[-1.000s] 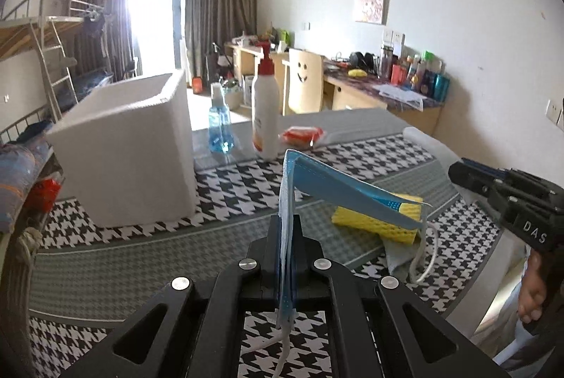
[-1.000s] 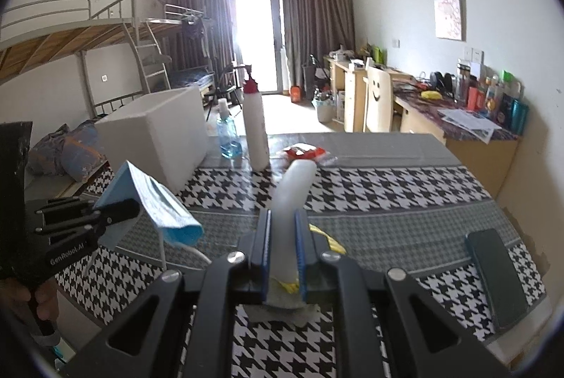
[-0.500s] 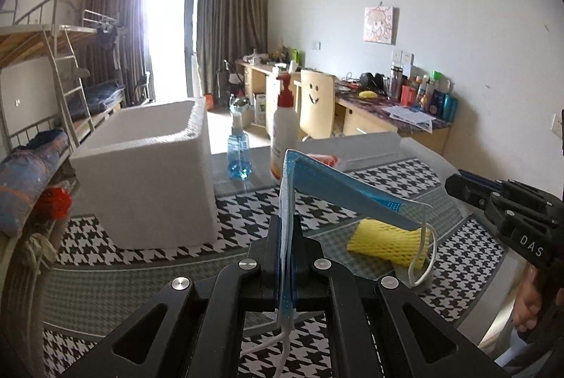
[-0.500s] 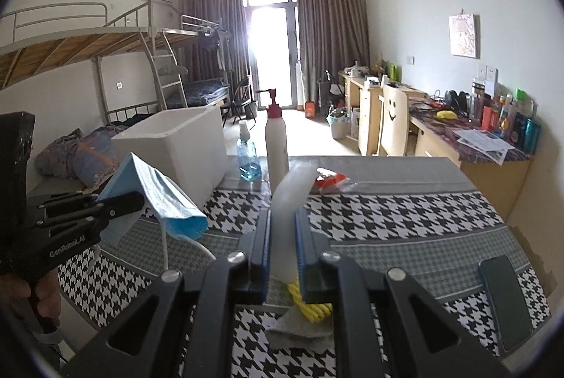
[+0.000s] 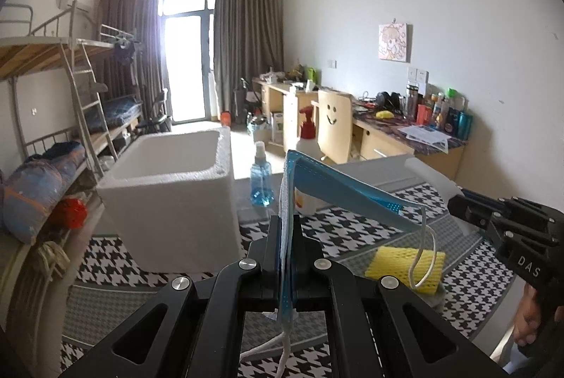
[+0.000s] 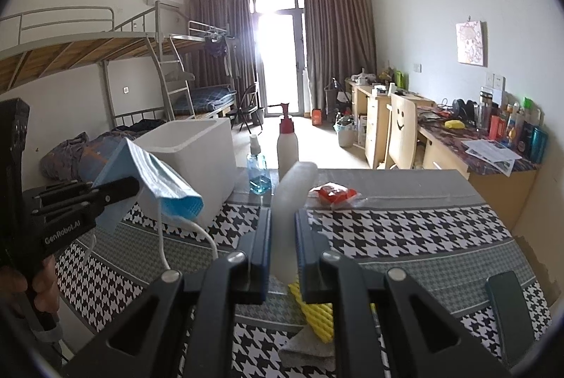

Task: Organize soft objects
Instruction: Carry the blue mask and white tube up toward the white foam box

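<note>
Mask (image 5: 338, 191) clamped flat in my left gripper (image 5: 288, 237), jaws fully shut on it, ear loop dangling. Right gripper (image 6: 283, 237) nearly shut on a white foam sheet (image 6: 292, 191), pinched upright. Both held above the table (image 6: 405, 233); yellow foam net (image 5: 405, 267) lies on it. Foam box (image 5: 183, 173) sits open to the left. My read: carry both over the rim, clear the wall so the loop doesn't snag, drop one at a time.

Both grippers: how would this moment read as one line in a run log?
left gripper: shut on blue face mask | right gripper: shut on white foam sheet | white foam box: open, on table
</note>
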The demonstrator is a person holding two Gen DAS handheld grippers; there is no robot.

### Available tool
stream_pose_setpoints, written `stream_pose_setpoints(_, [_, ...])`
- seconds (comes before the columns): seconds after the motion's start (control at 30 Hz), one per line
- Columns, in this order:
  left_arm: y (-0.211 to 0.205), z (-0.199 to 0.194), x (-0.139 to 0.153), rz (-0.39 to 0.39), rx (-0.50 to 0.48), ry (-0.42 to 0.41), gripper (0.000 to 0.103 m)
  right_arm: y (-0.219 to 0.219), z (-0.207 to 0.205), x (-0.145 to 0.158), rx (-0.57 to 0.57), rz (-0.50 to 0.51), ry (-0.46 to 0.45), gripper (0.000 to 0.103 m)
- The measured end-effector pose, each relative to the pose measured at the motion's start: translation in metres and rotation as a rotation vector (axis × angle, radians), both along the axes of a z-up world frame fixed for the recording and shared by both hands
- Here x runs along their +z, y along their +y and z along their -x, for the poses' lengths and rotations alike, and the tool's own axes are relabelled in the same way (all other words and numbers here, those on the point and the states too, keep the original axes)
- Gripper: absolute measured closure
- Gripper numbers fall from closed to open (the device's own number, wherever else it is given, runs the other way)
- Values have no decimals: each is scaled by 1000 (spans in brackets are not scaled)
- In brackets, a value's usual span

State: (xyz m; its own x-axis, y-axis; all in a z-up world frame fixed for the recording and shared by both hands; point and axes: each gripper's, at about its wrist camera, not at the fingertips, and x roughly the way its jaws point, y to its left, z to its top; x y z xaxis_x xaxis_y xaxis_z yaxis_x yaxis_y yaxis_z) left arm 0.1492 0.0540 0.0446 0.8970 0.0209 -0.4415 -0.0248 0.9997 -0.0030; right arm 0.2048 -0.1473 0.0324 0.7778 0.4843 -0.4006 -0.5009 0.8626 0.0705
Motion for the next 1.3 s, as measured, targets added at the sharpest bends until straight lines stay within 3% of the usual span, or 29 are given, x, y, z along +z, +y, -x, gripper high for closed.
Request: stream_pose_setpoints(1.3, [30, -31, 41, -57, 140, -78, 99, 45, -23, 42, 62, 7, -50, 87])
